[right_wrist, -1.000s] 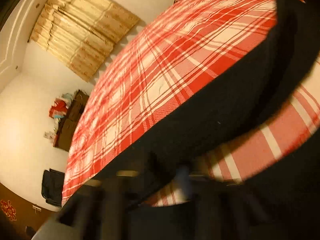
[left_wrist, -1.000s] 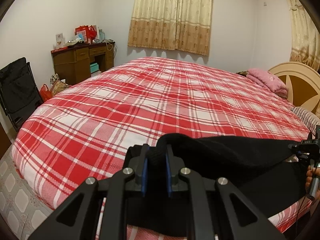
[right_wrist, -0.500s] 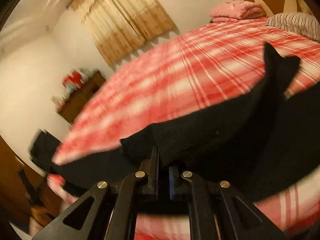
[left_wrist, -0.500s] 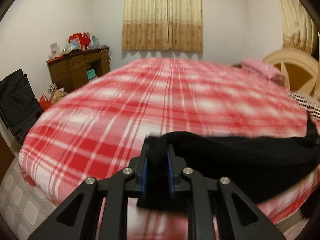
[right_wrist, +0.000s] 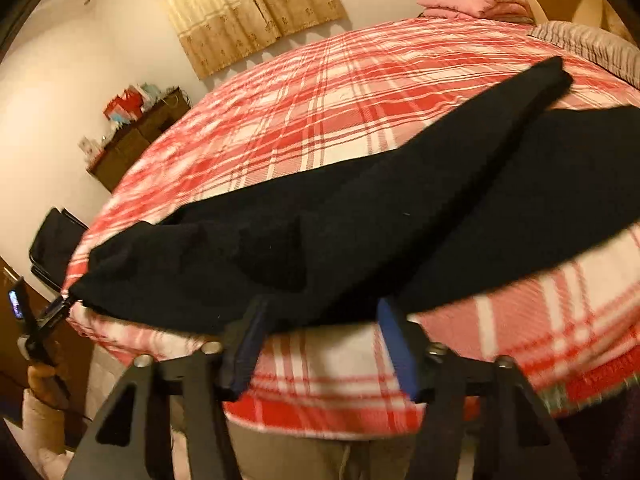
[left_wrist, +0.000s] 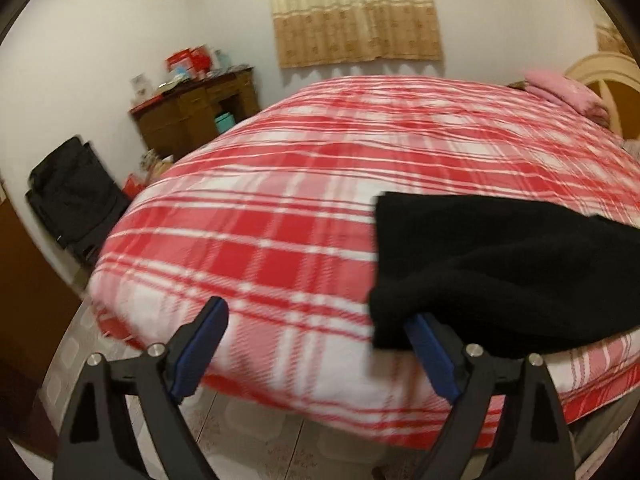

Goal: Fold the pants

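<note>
Black pants [left_wrist: 500, 264] lie on the red plaid bed [left_wrist: 280, 216] near its front edge, long axis running along that edge. My left tool [left_wrist: 316, 344]: jaws opening, bare bedding between them, pants' end draped on the right-hand finger. My right tool [right_wrist: 320, 340]: jaws opening, cloth edge just ahead, unpinched. Pants lie rightward of the left tool; right tool nearer the middle.

Each tool [left_wrist: 316, 354] [right_wrist: 320, 344] has black angular arms, silver screws and blue pads [left_wrist: 200, 350] on its fingers.
</note>
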The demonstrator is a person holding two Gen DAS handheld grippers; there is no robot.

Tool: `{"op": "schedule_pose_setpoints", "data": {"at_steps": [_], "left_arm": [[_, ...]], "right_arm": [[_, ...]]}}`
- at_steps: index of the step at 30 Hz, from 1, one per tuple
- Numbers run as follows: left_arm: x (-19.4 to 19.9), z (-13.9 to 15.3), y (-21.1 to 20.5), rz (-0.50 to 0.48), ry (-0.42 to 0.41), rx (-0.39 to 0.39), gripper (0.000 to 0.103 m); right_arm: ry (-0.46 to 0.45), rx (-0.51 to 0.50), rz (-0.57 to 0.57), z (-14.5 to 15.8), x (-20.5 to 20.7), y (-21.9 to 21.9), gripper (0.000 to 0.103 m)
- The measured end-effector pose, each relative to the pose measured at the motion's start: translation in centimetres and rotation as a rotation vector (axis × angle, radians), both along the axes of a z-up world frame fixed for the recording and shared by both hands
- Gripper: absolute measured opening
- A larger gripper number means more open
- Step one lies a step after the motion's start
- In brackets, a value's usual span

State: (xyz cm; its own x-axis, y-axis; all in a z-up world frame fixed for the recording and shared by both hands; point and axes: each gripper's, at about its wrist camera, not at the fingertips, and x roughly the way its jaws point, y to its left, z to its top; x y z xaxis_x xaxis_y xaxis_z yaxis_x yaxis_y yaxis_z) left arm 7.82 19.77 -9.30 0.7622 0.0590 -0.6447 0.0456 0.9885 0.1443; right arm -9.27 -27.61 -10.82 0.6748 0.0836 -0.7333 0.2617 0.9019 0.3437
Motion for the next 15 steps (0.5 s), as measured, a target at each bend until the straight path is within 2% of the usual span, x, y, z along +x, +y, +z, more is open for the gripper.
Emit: {"op": "schedule_pose_setpoints", "data": {"at_steps": [2, 4, 7, 9, 11, 13, 14, 15], "left_arm": [[-0.2, 1.0, 1.1, 0.082, -0.02, 0.046, 0.092], [-0.7, 2.7, 1.6, 0.145, -0.089, 0.062, 0.091], [-1.7, 5.5, 1.0, 0.138, -0.187, 0.001, 0.091], [-2.2, 6.7, -1.0, 0.088, -0.237, -0.031, 0.091], [-1.7, 6.4, -2.9, 0.052, -0.238, -0.052, 0.091], [-0.5, 4.7, -5.2, 0.026, -0.183, -0.065, 0.09], [0.2, 3.5, -6.2, 0.022, -0.157, -0.066, 0.088], [0.6, 2.5, -6.7, 0.025, -0.142, -0.064, 0.081]], "right_arm": [[-0.03, 0.03, 0.043, 1.5, -0.5, 0.6, 0.059], [-0.096, 0.031, 0.12, 3.2, 0.1, 1.6, 0.059], [-0.165, 0.01, 0.238, 4.9, 3.4, 4.0, 0.059], [-0.189, 0.044, 0.29, 5.0, 6.8, 5.3, 0.059], [-0.181, 0.108, 0.34, 4.2, 10.8, 7.0, 0.059], [-0.15, 0.14, 0.371, 2.7, 14.8, 8.7, 0.059], [-0.13, 0.14, 0.389, 1.9, 16.5, 9.6, 0.059], [-0.101, 0.128, 0.412, 0.7, 18.0, 11.0, 0.059]]}}
